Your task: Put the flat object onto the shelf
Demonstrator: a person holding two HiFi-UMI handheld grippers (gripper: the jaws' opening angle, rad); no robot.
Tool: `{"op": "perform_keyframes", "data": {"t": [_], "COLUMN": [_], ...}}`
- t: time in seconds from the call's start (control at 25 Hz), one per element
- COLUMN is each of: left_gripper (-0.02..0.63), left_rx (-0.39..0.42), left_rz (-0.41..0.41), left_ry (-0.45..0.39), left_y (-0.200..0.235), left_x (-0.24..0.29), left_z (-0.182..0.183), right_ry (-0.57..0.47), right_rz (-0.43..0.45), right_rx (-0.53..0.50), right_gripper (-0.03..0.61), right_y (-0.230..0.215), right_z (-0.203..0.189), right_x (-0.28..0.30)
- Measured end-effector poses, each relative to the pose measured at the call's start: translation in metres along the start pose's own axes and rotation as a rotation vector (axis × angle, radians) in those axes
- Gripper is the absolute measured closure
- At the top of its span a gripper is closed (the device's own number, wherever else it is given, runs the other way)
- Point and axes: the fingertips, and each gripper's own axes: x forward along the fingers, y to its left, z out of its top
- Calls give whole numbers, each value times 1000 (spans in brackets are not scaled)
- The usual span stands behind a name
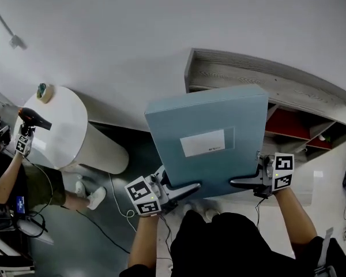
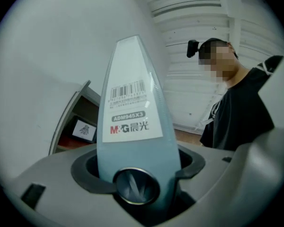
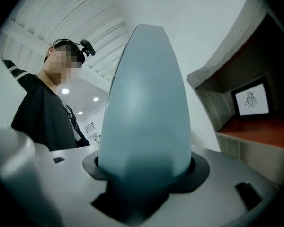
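A flat light-blue file box [image 1: 207, 137] with a white label hangs in the air in front of me, tilted towards the shelf [image 1: 277, 85] at the upper right. My left gripper [image 1: 181, 189] is shut on the box's near left corner, and my right gripper [image 1: 245, 182] is shut on its near right edge. In the left gripper view the box's labelled spine [image 2: 132, 126] fills the slot between the jaws. The plain blue edge [image 3: 146, 117] fills the jaws in the right gripper view. The shelf's open compartments [image 3: 255, 122] have red floors.
A round white table [image 1: 57, 126] stands to the left, and another person there holds a black hair dryer [image 1: 32, 117] over it. A white cable [image 1: 118, 203] trails over the dark floor by a pair of white shoes [image 1: 89, 195]. A white wall rises behind the shelf.
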Motion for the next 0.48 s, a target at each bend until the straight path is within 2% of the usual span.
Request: {"op": "perform_keyframes", "data": {"t": [0.24, 0.48], "left_gripper": [287, 282], "left_rx": [82, 150], "left_rz": [-77, -132], "left_ry": [39, 51], "left_y": [-12, -13], "left_x": [90, 99], "left_z": [40, 60], "right_ry": [-67, -89], "right_rz": [-96, -211], "right_rx": [-91, -172], "right_gripper": [293, 268], "right_y": [-4, -1], "right_z": [53, 73], "right_x": [-79, -84]}}
